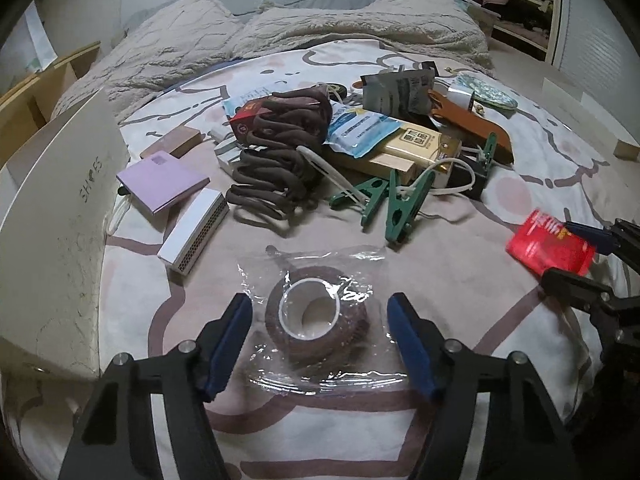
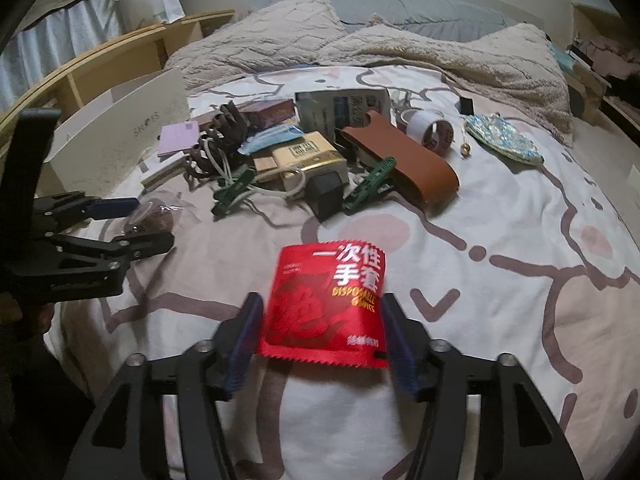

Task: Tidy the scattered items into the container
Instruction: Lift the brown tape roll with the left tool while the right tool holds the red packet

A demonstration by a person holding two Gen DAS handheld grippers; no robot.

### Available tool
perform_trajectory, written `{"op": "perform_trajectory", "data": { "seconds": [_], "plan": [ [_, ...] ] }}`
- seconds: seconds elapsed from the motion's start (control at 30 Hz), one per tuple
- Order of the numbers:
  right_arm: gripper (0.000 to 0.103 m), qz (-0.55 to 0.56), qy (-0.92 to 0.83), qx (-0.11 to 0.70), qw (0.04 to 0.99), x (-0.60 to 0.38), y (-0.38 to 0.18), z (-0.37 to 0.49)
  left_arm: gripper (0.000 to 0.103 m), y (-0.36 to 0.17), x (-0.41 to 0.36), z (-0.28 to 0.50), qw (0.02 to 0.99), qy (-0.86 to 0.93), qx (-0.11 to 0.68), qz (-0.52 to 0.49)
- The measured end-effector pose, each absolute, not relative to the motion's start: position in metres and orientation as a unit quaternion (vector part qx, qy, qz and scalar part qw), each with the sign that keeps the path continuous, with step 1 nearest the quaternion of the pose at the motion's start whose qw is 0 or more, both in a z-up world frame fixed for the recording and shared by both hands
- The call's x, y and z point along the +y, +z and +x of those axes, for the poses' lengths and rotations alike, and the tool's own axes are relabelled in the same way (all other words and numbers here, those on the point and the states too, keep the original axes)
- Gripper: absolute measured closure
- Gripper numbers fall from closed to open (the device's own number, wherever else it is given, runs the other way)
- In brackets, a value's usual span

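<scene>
Tape roll [image 1: 316, 316], light, stiff-cored, slippery-wrapped, is being straddled by released left gripper [image 1: 320, 340] jaws; red packet [image 2: 326, 308], limp, is being flanked by released right gripper [image 2: 320, 340] jaws, best pinched across the sides.

The right tool [image 2: 320, 332] stands with its blue pads either side of a red packet of disposable gloves [image 2: 326, 308], and whether they press it cannot be told. Beyond, on the bed [image 2: 500, 240], lie green clips [image 2: 366, 192], a brown leather case [image 2: 404, 168] and a yellow box [image 2: 308, 152]. The left tool [image 2: 136, 220] straddles a brown tape roll [image 2: 154, 218] near a white box [image 2: 120, 136].
</scene>
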State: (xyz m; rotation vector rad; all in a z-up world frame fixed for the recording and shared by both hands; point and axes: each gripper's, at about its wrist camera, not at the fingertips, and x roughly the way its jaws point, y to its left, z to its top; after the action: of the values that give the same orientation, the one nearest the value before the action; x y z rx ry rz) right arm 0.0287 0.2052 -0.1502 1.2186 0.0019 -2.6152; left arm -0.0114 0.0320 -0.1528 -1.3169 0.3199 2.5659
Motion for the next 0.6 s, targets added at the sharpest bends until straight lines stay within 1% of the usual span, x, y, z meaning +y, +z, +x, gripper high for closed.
{"op": "perform_trajectory", "data": {
  "seconds": [0.2,0.23,0.27,0.33,0.43,0.6],
  "plan": [
    [0.04,0.424,-0.895,-0.005,0.138,0.2048,-0.1507,0.0271,0.034,-0.1518,0.0307,-0.0092,0.125,0.879,0.103,-0.449],
    [0.039,0.425,-0.894,-0.008,0.143,0.2047,-0.1505,0.0268,0.032,-0.1513,0.0302,-0.0088,0.126,0.879,0.101,-0.448],
    [0.037,0.426,-0.892,-0.013,0.149,0.2044,-0.15,0.0267,0.027,-0.1509,0.0296,-0.0085,0.127,0.88,0.098,-0.448],
    [0.028,0.426,-0.89,-0.023,0.161,0.2033,-0.1485,0.0263,0.019,-0.1499,0.0284,-0.0079,0.13,0.88,0.093,-0.447],
    [0.024,0.425,-0.888,-0.024,0.172,0.2004,-0.1466,0.0261,0.019,-0.1483,0.0281,-0.008,0.131,0.882,0.09,-0.444],
    [0.024,0.438,-0.885,-0.018,0.155,0.1967,-0.1512,0.0214,0.019,-0.1497,0.0266,-0.0122,0.129,0.88,0.082,-0.45]
  ]
}}
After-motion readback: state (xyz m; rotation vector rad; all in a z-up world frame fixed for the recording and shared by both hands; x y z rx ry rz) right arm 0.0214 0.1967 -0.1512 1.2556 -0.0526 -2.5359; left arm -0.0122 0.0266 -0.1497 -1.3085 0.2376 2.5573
